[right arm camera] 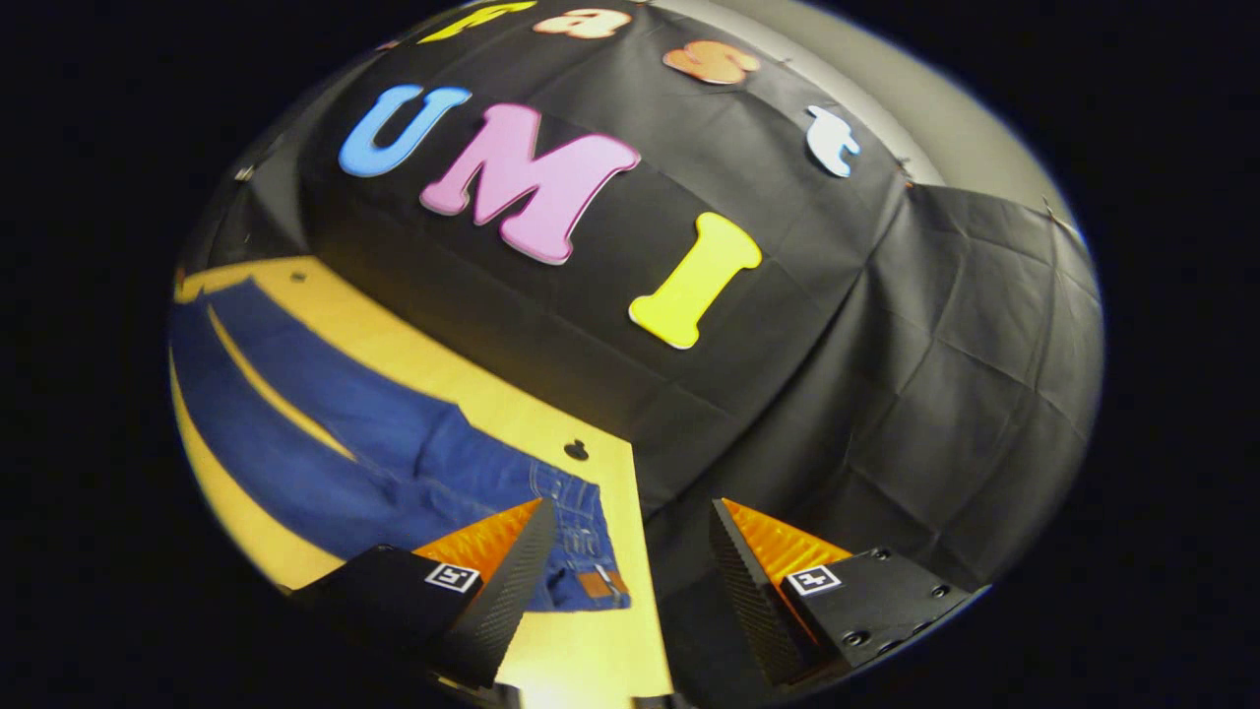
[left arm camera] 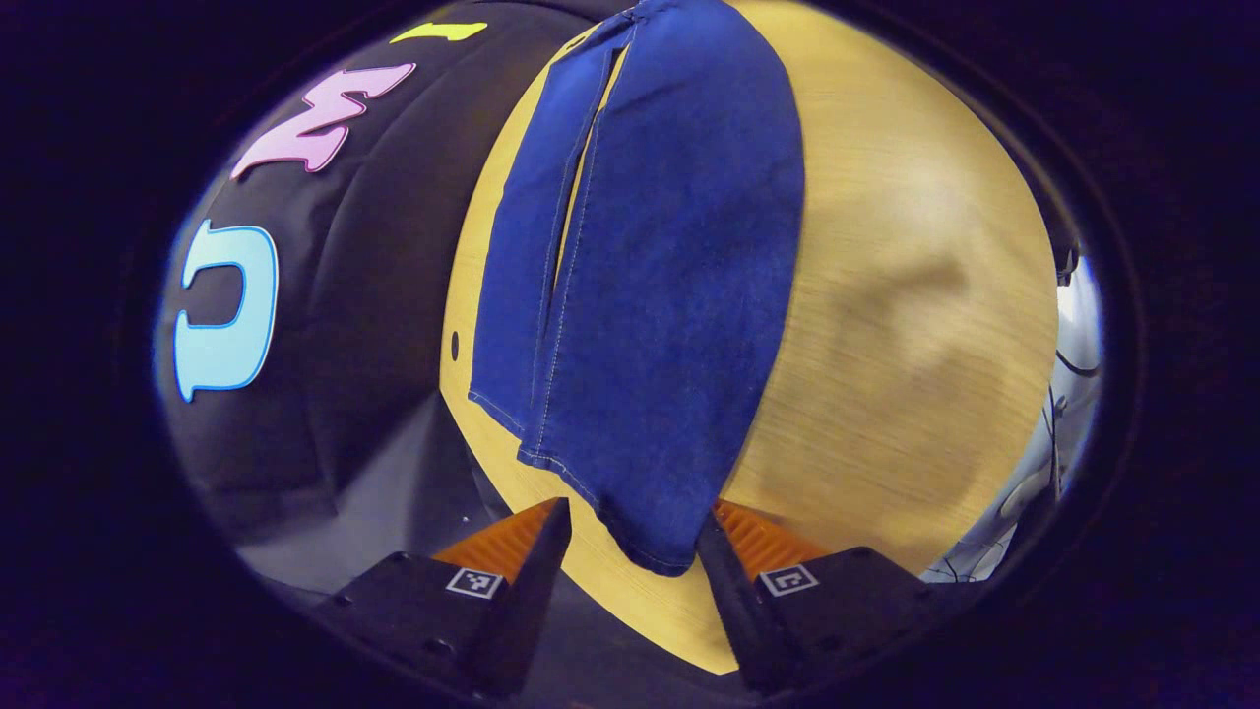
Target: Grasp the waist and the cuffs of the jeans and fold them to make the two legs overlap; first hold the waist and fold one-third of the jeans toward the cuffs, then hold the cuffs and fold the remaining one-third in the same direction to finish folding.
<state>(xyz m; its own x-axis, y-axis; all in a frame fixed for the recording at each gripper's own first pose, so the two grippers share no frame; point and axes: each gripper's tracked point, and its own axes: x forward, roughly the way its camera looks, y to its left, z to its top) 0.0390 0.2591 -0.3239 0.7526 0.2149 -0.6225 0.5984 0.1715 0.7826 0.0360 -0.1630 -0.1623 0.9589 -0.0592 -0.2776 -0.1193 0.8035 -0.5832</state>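
Jeans lie spread flat on a pale wooden surface, legs side by side with a narrow strip of wood showing between them, not yet overlapped. In the left gripper view, the nearest cuff sits between the spread fingers of the left hand-held gripper, which hangs open just over the hem with neither finger pressing the cloth; the second cuff lies a little farther off to the left, and both legs run away toward the far edge. In the right gripper view, the right hand-held gripper is likewise open, poised at the near corner of the surface above the waist, whose belt loops and patch show beside its left finger; the right finger juts past the surface edge, over the black cloth wall. Beyond, the legs stretch off to the far left.

Denim of this kind is likely soft but fairly weighty, limp enough to sag and drag when lifted, not slippery and not fragile. The thick waistband and the stitched hems look the firmest places to pinch, near the outer edge of each end. Both grippers point forward and down along the cloth, one at each end of the garment, well apart, with the first fold judged not yet begun.
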